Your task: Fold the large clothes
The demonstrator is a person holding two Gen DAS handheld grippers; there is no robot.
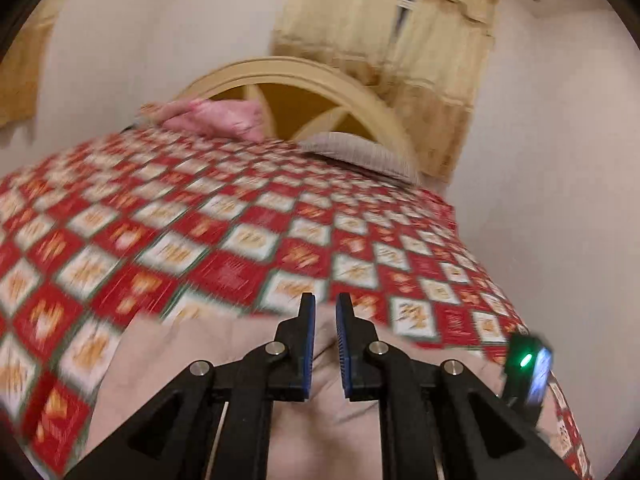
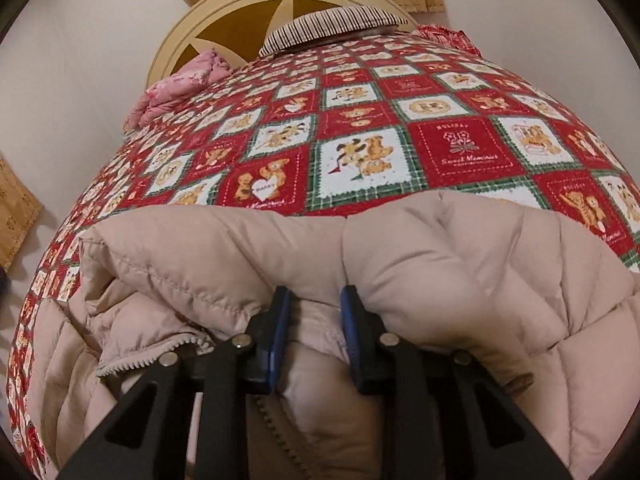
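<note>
Right wrist view: right tool (image 2: 314, 300) clamped on puffer jacket (image 2: 460, 264), bunched on bed (image 2: 360, 120); left tool (image 1: 325, 308) slightly apart, empty. Folding barely begun.

Motion-blurred bedspread (image 1: 224, 232), left wrist view

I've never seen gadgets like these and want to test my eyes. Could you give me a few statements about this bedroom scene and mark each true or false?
1. A beige puffy jacket lies on the bed. True.
2. The bedspread is plain blue. False: it is red and white checks with teddy bears.
3. The right gripper has jacket fabric between its fingers. True.
4. The jacket's zipper is out of sight. False: its teeth show left of the right gripper.
5. A striped pillow lies by the headboard. True.
6. The left gripper is shut tight. False: a gap shows between its fingers.
</note>
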